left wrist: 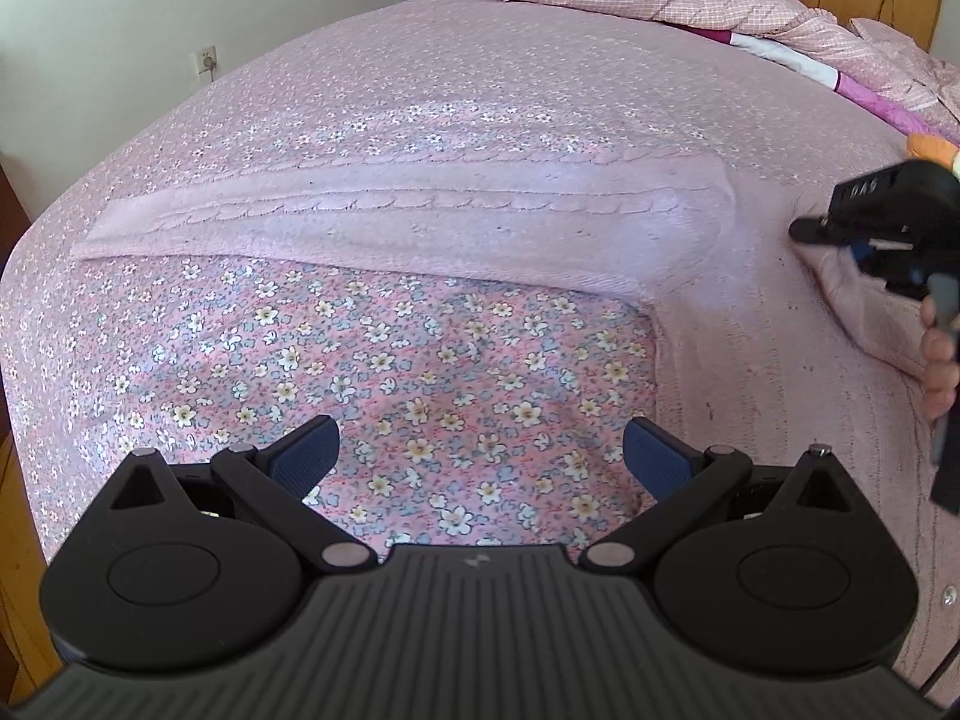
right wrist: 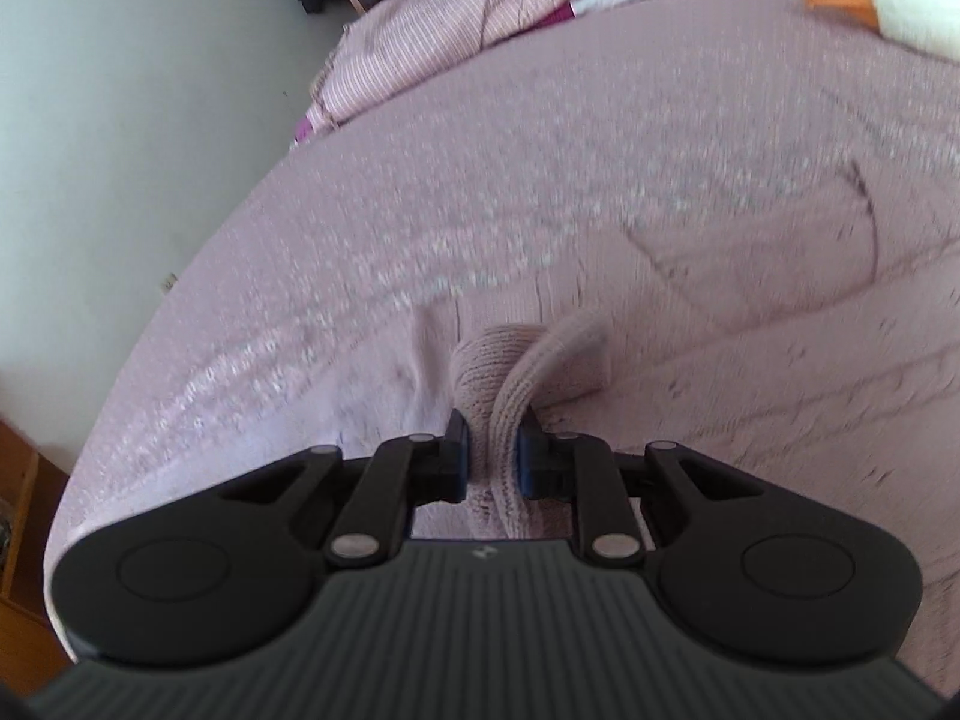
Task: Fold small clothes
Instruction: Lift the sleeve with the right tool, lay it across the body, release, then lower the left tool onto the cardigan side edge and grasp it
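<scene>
— Which step was it?
— Mid-fold: the pink sweater (left wrist: 456,222) lay spread on the bed (left wrist: 372,354), the right tool (right wrist: 493,450) clamped on its ribbed edge.
— And the left tool (left wrist: 480,450)?
— Spread wide, empty, near the sleeve. Next probably needed carrying the pinched edge across.

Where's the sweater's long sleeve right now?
In the left wrist view the sleeve lies stretched out flat to the left across the floral bedsheet, ahead of the open left gripper.
</scene>
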A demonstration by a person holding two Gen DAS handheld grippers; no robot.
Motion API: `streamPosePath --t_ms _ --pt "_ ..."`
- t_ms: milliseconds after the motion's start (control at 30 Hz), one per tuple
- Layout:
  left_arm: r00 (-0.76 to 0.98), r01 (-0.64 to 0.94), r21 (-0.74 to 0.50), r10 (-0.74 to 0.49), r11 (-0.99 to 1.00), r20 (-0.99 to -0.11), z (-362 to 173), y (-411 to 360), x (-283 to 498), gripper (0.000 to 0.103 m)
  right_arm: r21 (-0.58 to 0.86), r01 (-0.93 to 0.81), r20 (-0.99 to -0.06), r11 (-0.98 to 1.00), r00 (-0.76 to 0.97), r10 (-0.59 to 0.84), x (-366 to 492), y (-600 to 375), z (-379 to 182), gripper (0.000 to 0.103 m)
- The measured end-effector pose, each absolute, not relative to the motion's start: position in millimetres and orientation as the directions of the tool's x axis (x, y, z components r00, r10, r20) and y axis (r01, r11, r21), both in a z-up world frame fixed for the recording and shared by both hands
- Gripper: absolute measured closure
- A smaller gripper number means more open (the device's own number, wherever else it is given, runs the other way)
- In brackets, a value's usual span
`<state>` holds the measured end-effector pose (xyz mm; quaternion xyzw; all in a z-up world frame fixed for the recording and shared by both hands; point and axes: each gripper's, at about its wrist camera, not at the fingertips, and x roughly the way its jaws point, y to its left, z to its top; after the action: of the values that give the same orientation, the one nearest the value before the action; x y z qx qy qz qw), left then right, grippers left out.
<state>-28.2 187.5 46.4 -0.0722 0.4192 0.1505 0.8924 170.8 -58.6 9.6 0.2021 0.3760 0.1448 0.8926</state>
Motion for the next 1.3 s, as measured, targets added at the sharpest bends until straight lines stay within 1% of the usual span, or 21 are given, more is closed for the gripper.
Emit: streamPosePath --t_ms 67,100,133,167,233,267,367,500,633,767,933,1100,1200,1267,1300 --pt "0.601 -0.334 -0.009 0.206 0.942 -0.772 46 189 -28 0.0 0.473 -0.098 -0.621 0.875 0.668 0.411 172 -57 4 0.079" --pt "0.601 -0.336 -0.012 0.204 0.942 -0.772 45 190 -28 0.0 0.483 -0.102 -0.619 0.87 0.663 0.421 173 -57 4 0.073" --pt "0.602 -0.336 -0.015 0.203 0.942 -0.772 45 190 -27 0.0 0.494 -0.113 -0.615 0.862 0.656 0.438 174 -56 3 0.064" --pt "0.604 -0.336 -0.017 0.201 0.942 -0.771 46 190 -27 0.0 0.506 -0.127 -0.607 0.853 0.65 0.457 174 -56 3 0.058" --pt "0.609 -0.33 -0.019 0.198 0.944 -0.768 47 189 -26 0.0 0.534 -0.183 -0.573 0.825 0.64 0.512 167 -57 9 0.038" --pt "0.611 -0.326 -0.018 0.196 0.945 -0.767 48 188 -25 0.0 0.539 -0.214 -0.553 0.815 0.64 0.534 162 -58 14 0.034" --pt "0.618 -0.31 -0.019 0.187 0.951 -0.764 51 182 -21 0.0 0.532 -0.285 -0.513 0.797 0.641 0.572 147 -66 28 0.033" --pt "0.635 -0.265 -0.025 0.155 0.964 -0.757 58 168 -8 0.0 0.546 -0.294 -0.489 0.785 0.648 0.583 134 -95 40 0.033" --pt "0.657 -0.196 -0.002 0.129 0.981 -0.743 65 144 14 0.0 0.486 -0.235 -0.515 0.842 0.701 0.493 125 -135 43 0.033" --pt "0.673 -0.132 0.013 0.099 0.991 -0.733 70 116 41 0.0 0.394 -0.134 -0.556 0.909 0.753 0.353 114 -184 42 0.033" --pt "0.691 -0.041 0.026 0.048 0.999 -0.721 71 74 79 0.0 0.308 -0.004 -0.595 0.951 0.779 0.196 105 -230 25 0.033" --pt "0.72 -0.02 0.09 0.077 0.996 -0.69 61 34 117 0.0 0.309 0.067 -0.626 0.949 0.765 0.15 100 -259 2 0.033" --pt "0.727 -0.015 0.122 0.095 0.992 -0.68 47 16 139 0.0 0.3 0.091 -0.638 0.95 0.76 0.129 97 -266 -8 0.036" --pt "0.728 -0.01 0.151 0.111 0.989 -0.677 37 7 154 0.003 0.312 0.089 -0.637 0.946 0.759 0.139 95 -267 -14 0.036" --pt "0.734 -0.006 0.166 0.117 0.986 -0.669 32 2 160 0.014 0.313 0.085 -0.63 0.946 0.764 0.141 94 -267 -15 0.036"
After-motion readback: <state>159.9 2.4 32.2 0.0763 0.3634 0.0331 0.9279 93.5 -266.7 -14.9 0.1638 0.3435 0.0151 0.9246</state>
